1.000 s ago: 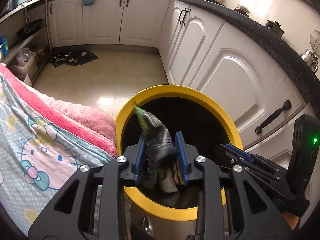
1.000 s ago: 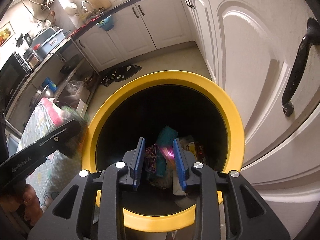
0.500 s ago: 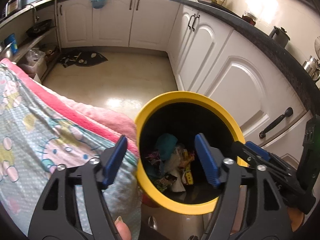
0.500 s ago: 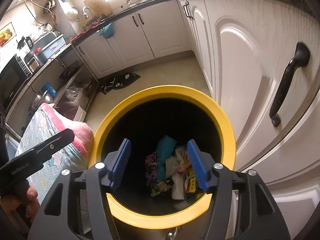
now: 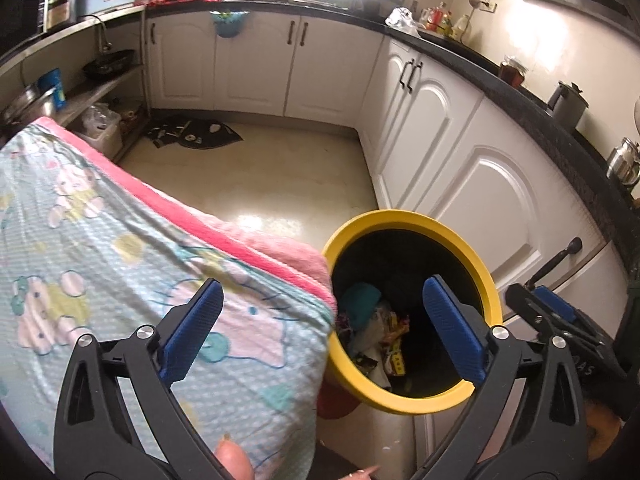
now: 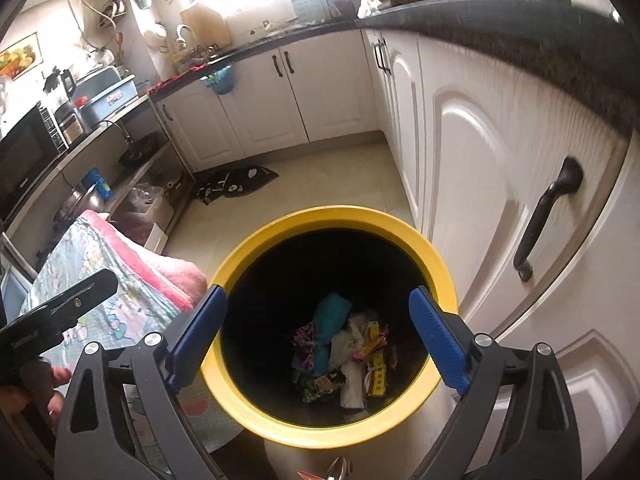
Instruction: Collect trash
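A yellow-rimmed black trash bin (image 5: 476, 264) (image 6: 440, 268) stands on the floor by the white cabinets. Several wrappers and scraps of trash (image 5: 376, 332) (image 6: 344, 352) lie at its bottom. My left gripper (image 5: 320, 328) is open and empty, above the bin's left rim and the blanket's corner. My right gripper (image 6: 318, 336) is open and empty, right above the bin's mouth. The right gripper shows at the right edge of the left wrist view (image 5: 556, 312); the left gripper's body shows at the left of the right wrist view (image 6: 60, 312).
A blanket-covered surface (image 5: 100, 260) (image 6: 120, 280) with pink edge touches the bin's left side. White cabinet doors (image 5: 500, 184) (image 6: 500, 184) with a black handle (image 6: 544, 220) stand close on the right. A dark mat (image 5: 192, 136) lies on the tiled floor (image 5: 280, 176).
Both grippers opened and let their trash drop into the bin. Both then rose and drew back from the bin; the left one shifted left over the blanket.
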The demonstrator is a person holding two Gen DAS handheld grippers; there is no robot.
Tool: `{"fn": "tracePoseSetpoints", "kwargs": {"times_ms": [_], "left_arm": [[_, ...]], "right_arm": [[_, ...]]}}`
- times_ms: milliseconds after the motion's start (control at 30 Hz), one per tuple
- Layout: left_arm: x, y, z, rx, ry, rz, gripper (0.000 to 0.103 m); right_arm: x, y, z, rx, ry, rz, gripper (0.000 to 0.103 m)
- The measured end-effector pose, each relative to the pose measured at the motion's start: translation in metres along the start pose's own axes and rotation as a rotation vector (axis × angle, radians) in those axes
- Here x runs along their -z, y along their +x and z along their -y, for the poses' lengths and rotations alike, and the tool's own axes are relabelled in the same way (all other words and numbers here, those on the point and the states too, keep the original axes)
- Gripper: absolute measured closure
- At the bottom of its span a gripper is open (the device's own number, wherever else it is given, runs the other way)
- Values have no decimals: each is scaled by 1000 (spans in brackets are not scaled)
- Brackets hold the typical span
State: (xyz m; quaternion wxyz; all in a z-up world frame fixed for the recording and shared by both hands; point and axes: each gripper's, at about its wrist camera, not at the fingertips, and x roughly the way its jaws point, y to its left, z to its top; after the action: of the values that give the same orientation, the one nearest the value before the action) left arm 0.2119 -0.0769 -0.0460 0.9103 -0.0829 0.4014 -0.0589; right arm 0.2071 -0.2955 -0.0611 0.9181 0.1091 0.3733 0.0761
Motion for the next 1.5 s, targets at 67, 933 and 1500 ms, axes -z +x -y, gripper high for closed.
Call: {"fn": "tracePoseSetpoints", "kwargs": {"times_ms": [67, 933, 1500], "left_arm": [[1, -8, -6, -4, -6, 9, 11], [39, -112, -37, -88, -5, 167, 11], [75, -126, -31, -114, 42, 189, 11]], "right_arm": [[-1, -6, -4, 3, -11, 10, 11], [26, -88, -72, 0, -169, 221, 6], [68, -121, -89, -30, -222, 323, 6]]}}
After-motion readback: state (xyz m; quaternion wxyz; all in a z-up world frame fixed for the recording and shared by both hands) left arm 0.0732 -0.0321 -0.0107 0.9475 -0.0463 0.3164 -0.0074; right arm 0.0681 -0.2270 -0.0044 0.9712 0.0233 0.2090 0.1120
